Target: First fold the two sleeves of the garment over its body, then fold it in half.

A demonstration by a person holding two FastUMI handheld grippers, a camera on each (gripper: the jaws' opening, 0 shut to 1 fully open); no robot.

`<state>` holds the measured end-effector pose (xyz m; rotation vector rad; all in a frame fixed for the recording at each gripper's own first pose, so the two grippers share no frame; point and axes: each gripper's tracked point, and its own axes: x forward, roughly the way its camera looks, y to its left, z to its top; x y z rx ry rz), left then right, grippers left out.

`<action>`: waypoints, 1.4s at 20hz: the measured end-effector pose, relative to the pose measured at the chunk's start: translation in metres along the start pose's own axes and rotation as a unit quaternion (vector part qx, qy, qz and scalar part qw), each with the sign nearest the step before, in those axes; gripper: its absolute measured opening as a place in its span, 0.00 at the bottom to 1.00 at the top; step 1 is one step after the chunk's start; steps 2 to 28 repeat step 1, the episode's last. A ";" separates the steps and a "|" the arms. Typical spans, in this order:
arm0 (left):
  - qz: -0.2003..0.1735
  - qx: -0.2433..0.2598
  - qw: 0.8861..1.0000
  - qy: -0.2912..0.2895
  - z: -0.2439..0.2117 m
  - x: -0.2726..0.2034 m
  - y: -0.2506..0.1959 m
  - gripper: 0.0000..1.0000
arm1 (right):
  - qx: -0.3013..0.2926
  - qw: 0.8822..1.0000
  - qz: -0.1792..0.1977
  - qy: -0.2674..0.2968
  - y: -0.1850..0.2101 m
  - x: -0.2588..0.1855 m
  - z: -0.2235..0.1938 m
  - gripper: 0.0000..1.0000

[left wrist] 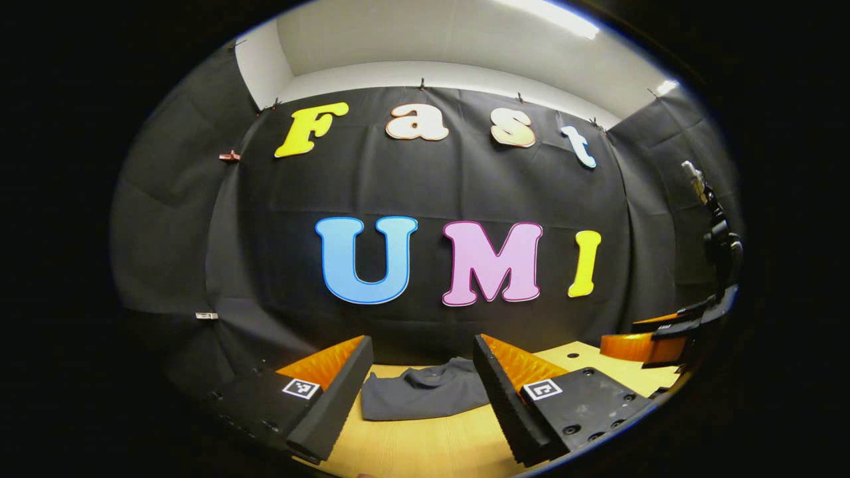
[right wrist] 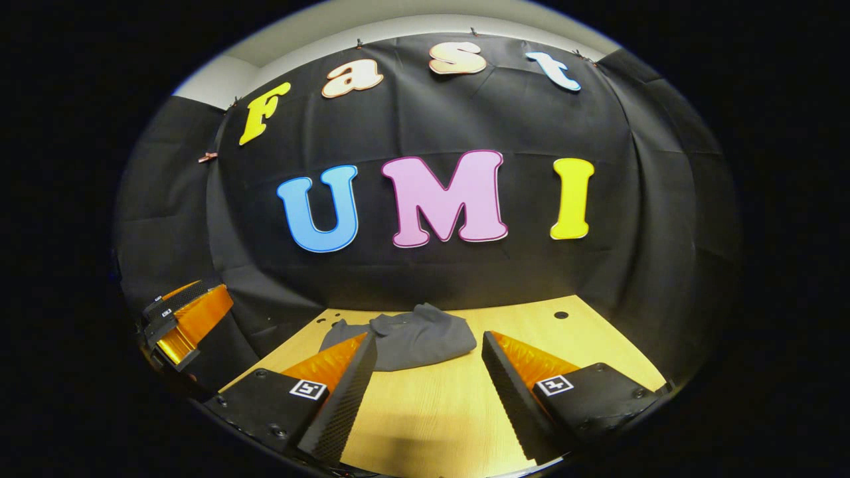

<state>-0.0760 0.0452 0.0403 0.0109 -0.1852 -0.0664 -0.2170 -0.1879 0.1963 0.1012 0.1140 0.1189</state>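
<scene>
Lying collar-to-wall, garment (left wrist: 425, 397) on table (right wrist: 431, 411); both tools (left wrist: 418, 398) (right wrist: 428, 398) wide, empty.

Nothing legible: only square coded markers (left wrist: 300, 388) on the left tongs (left wrist: 422, 358) and right tongs (right wrist: 428, 345).

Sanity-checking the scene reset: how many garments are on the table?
1. A single dark grey garment lies bunched toward the far side of the wooden table, ahead of both open tongs; the left gripper view shows the same garment. Nothing seems hidden underneath.
</scene>
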 end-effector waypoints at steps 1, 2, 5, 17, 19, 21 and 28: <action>0.003 -0.004 1.000 0.001 0.001 -0.001 0.002 0.95 | 0.003 1.000 0.008 0.003 0.003 0.004 0.000 0.98; 0.003 -0.004 1.000 0.001 0.001 -0.001 0.002 0.95 | 0.003 1.000 0.008 0.003 0.003 0.004 0.000 0.98; 0.003 -0.004 1.000 0.001 0.001 -0.001 0.002 0.95 | 0.003 1.000 0.008 0.003 0.003 0.004 0.000 0.98; 0.003 -0.004 1.000 0.001 0.001 -0.001 0.002 0.95 | 0.003 1.000 0.008 0.003 0.003 0.004 0.000 0.98; 0.003 -0.004 1.000 0.001 0.001 -0.001 0.002 0.95 | 0.003 1.000 0.008 0.003 0.003 0.004 0.000 0.98; 0.003 -0.004 1.000 0.001 0.001 -0.001 0.002 0.95 | 0.003 1.000 0.008 0.003 0.003 0.004 0.000 0.98; 0.003 -0.004 1.000 0.001 0.001 -0.001 0.002 0.95 | 0.003 1.000 0.008 0.003 0.003 0.004 0.000 0.98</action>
